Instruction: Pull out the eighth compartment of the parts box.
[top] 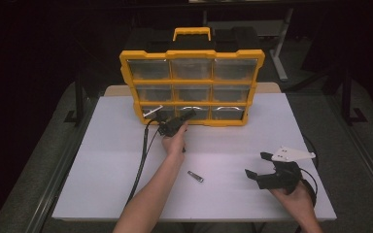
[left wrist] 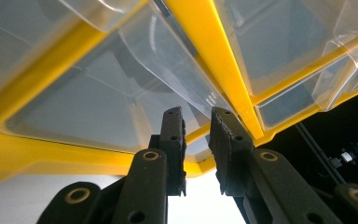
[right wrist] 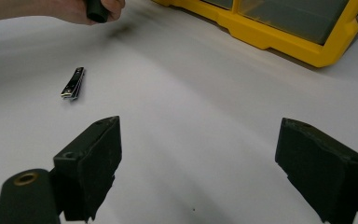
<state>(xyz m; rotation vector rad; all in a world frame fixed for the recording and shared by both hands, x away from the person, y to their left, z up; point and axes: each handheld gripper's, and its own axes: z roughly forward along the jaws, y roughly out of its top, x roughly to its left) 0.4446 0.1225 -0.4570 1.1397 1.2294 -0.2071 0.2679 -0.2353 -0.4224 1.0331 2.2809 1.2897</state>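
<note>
The yellow drawer organizer is standing upright at the far edge of the white table, serving as reference. The left gripper is sitting at the organizer's bottom row, at the middle clear drawer; its jaws are nearly pressed together, apparently closing on that drawer's lower lip, though I cannot tell whether the pads are actually biting the plastic. Judged step: taking hold of the drawer to pull it open. The right gripper is hovering well in front of the organizer, off to its right, jaws spread wide and holding nothing. A small metal nail clipper is lying flat on the table in front of the organizer, between the two hands. Next move likely calls for a straight pull toward the person, keeping the grip firm on the lip.
</note>
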